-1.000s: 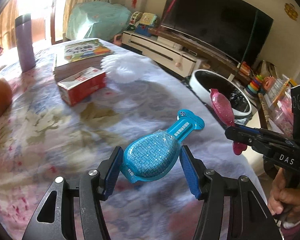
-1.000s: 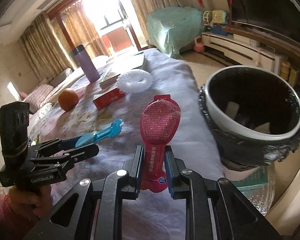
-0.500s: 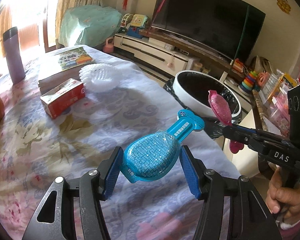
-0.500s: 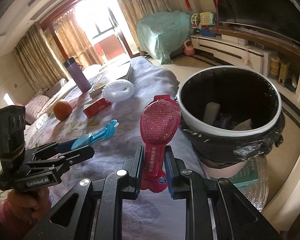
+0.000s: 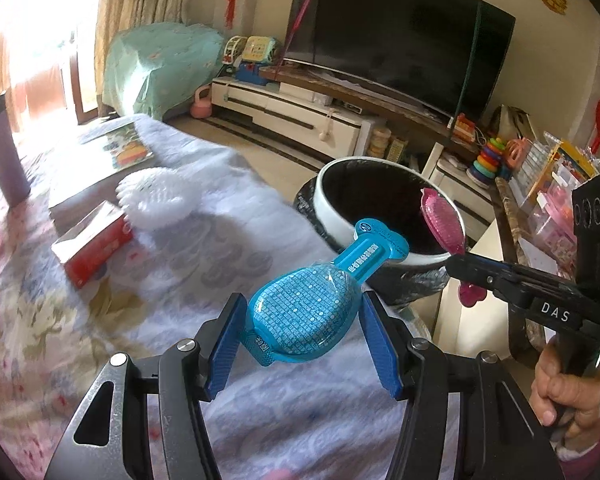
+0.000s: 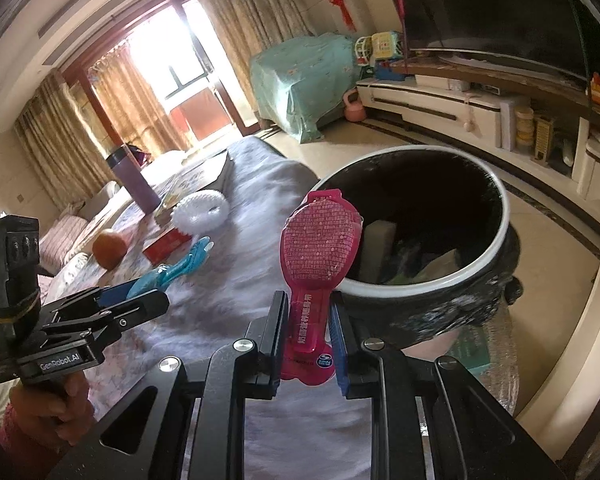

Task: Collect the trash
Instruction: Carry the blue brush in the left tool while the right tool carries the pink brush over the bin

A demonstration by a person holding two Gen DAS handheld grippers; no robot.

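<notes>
The left gripper (image 5: 304,340) is clamping the blue pack (image 5: 308,316) by the sides of its round, bulging end, one blue pad pressing in at each flank. The pack's narrow neck is pointing up and away toward the bin (image 5: 384,216), its tip overlapping the near rim in the left wrist view. The pack is hanging above the tablecloth (image 5: 204,264), not touching it.

The right gripper (image 6: 310,344) is pinching the pink pack (image 6: 320,248) by its narrow stem, fingers nearly closed on it. The pack is standing upright, its wide mesh-patterned head sitting in front of the near left rim of the bin (image 6: 476,268). Seen from the left wrist, the pink head (image 5: 442,222) is standing at the bin's right rim, over the dark opening.

The bin is a white-rimmed round one lined with a black bag, standing just off the table's edge. Some pale scraps are lying inside it.

Farther back on the table, a red box (image 5: 94,250) is lying beside a white ring-shaped brush (image 5: 152,196), the two almost touching. Behind them a book (image 5: 112,152) is lying flat, and a purple flask (image 6: 134,182) is standing upright. An orange (image 6: 109,248) is sitting near the red box.

A hand (image 5: 568,392) is gripping the right gripper's handle.
</notes>
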